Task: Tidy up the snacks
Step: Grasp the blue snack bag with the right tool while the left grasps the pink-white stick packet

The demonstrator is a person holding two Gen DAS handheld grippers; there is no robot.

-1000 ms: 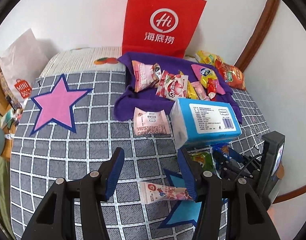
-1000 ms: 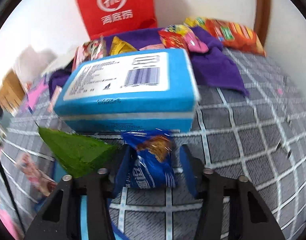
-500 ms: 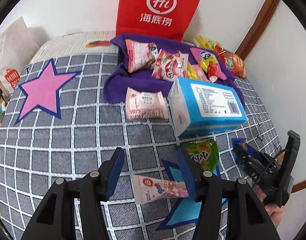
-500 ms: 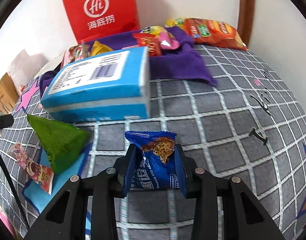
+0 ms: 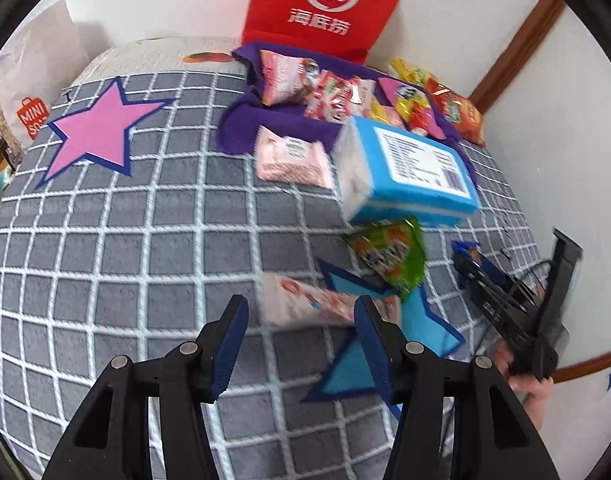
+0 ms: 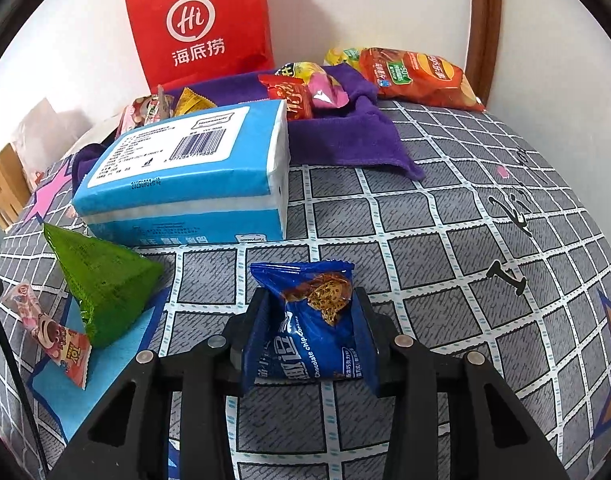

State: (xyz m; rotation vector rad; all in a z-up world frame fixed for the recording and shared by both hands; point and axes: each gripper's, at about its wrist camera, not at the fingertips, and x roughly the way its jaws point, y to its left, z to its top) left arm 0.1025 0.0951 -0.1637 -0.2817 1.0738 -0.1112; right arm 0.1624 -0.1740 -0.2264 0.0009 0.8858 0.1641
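Note:
My right gripper (image 6: 311,300) grips a blue chocolate-chip cookie packet (image 6: 309,332) by its sides, just above the checked grey bedspread (image 6: 445,240); its jaws are opening slightly, though the pads still press the packet. The left wrist view shows it at the right (image 5: 467,256), with a hand on the handle. My left gripper (image 5: 300,308) is open and points down at a long pink snack packet (image 5: 317,304), which lies just past its fingertips at the edge of a blue star patch (image 5: 425,320). A green packet (image 5: 389,256) lies on the star's far corner.
A large blue tissue pack (image 6: 185,176) lies behind the green packet (image 6: 101,280). Several snacks sit on a purple cloth (image 6: 345,140) before a red paper bag (image 6: 201,24). An orange chips bag (image 6: 417,76) lies by the wall. A pink star patch (image 5: 97,132) is far left.
My right gripper closed on the cookie packet and drew it back from the tissue pack. My left gripper came lower and closer to the pink packet, jaws unchanged.

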